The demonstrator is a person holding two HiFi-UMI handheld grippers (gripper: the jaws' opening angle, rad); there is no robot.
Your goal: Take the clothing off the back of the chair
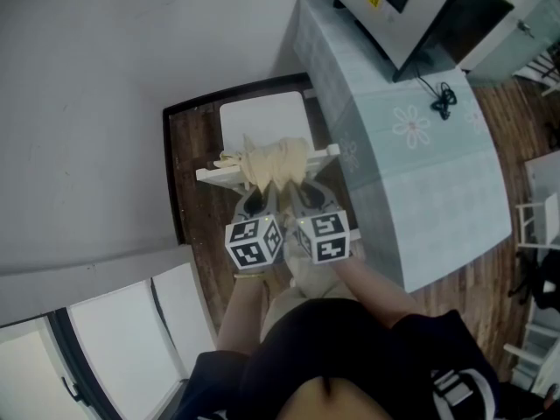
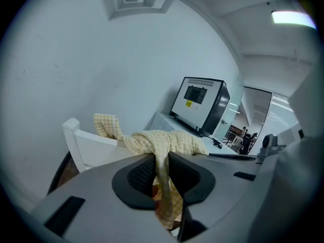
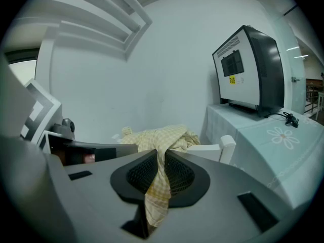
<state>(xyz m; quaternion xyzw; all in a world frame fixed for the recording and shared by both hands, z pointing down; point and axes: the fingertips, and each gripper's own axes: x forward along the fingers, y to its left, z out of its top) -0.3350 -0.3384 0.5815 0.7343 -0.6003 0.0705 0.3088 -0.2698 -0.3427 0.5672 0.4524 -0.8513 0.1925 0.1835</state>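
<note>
Well, the counter (image 1: 437, 199) (pale cloth, a boxy machine (image 1: 402, 7) on it) stands just right of the white chair (image 1: 262, 121). Bunched over the chair's back rail (image 1: 210, 174) lies the yellow checked clothing (image 1: 276, 157), directly ahead of my two tools, which sit side by side. My left tool (image 2: 161, 168) is clenched on one fold of it, my right tool (image 3: 161, 173) on another, each fold hanging down between the pads.

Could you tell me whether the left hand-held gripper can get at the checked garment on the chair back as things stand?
Yes, it seems so: the left hand-held gripper is shut on a fold of the checked garment, bunched over the white chair back, with nothing between them.
</note>
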